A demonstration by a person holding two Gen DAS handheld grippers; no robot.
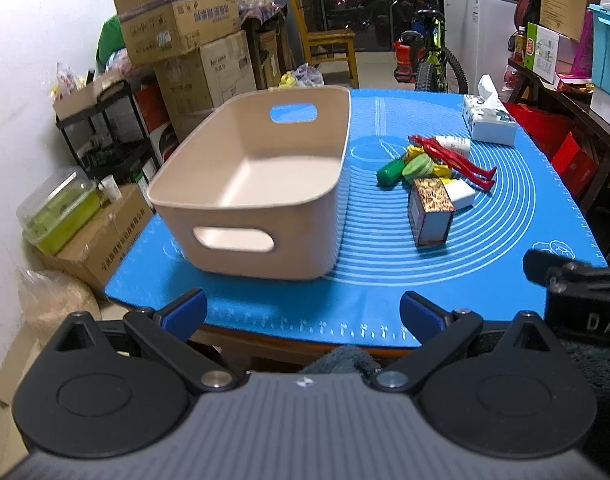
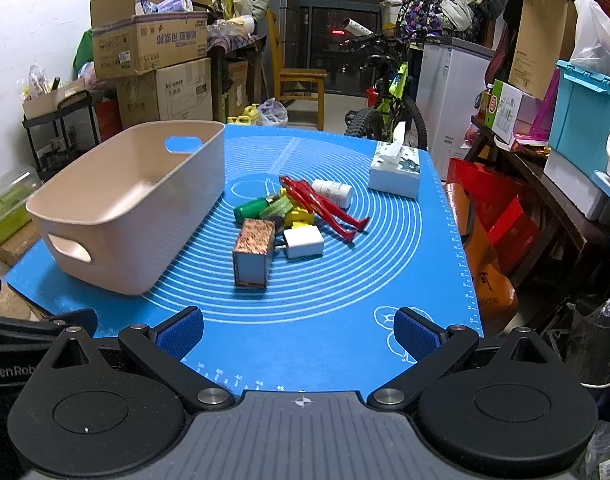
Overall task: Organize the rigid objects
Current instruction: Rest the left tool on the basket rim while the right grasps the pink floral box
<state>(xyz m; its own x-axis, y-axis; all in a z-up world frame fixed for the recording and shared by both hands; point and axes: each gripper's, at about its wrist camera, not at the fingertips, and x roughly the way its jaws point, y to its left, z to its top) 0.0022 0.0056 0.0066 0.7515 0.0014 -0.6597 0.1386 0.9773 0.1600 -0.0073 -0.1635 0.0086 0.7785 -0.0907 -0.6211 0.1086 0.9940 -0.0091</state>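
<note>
Left tool (image 1: 303, 316), right tool (image 2: 299, 334): black linkages, blue ribbed pads, silver pivot screws, grey ridged body

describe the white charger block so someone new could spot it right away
On the blue mat, right of the beige bin, lies a small pile of items. At the pile's near edge, beside the patterned box, sits the white charger block. It is the only plain white cube; the white bottle is round and farther back.

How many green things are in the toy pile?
2: a green bottle at the pile's bin-side edge, and a round green case right beside it. More may hide underneath.
</note>
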